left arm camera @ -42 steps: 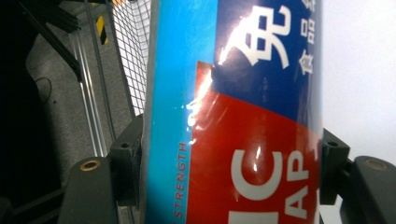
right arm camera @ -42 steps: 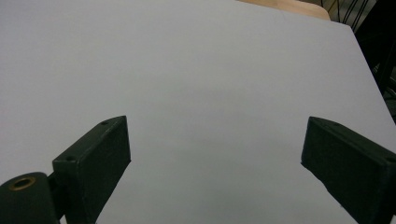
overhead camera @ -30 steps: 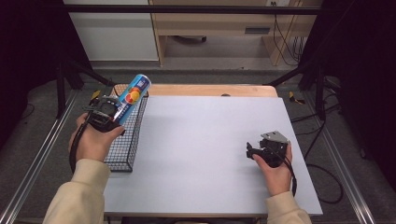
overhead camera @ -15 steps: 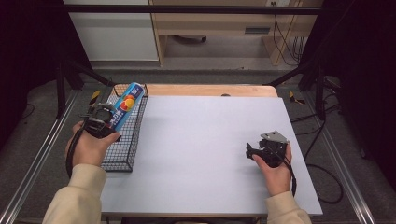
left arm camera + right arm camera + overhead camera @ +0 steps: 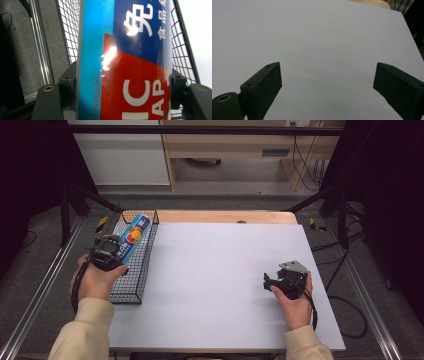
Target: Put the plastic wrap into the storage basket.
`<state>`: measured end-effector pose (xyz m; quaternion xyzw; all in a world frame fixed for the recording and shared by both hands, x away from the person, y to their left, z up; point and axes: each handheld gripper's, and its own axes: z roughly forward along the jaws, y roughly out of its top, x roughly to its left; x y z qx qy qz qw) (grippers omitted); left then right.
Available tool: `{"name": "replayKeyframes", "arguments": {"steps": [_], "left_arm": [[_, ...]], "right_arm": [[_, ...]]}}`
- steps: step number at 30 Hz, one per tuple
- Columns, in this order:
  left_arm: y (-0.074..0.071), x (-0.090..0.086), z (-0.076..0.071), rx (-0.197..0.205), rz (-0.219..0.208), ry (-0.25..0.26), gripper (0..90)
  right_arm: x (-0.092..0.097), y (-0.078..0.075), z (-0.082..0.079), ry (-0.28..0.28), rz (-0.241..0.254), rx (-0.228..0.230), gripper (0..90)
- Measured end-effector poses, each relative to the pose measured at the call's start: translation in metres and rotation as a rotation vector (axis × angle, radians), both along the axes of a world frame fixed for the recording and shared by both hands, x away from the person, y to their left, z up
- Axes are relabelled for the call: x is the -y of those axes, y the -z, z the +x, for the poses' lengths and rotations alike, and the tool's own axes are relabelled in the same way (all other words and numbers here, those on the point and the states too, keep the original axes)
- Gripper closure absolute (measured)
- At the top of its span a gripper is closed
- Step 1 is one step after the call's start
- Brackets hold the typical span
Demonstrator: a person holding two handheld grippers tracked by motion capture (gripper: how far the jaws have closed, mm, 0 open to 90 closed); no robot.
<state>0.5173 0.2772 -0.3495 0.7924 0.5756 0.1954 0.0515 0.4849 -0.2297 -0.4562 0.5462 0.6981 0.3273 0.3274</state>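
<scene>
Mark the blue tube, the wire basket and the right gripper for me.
blue tube [image 5: 132, 238]: high view, middle of its label.
wire basket [image 5: 131, 285]: high view, near right wall.
right gripper [image 5: 267, 282]: high view, between its open fingertips.

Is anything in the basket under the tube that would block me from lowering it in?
Nothing visible. The left tool is shut on the tube, which hangs tilted over the wire basket. The mesh floor that shows around it looks bare, though the part directly beneath the tube and hand is hidden.
</scene>
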Motion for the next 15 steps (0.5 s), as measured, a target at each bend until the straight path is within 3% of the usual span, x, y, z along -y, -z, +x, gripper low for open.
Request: {"name": "replayKeyframes", "arguments": {"steps": [15], "left_arm": [[0.012, -0.006, 0.003, -0.048, 0.039, -0.028, 31.5]], "right_arm": [[0.0, 0.0, 0.0, -0.001, 0.004, -0.004, 8.4]]}}
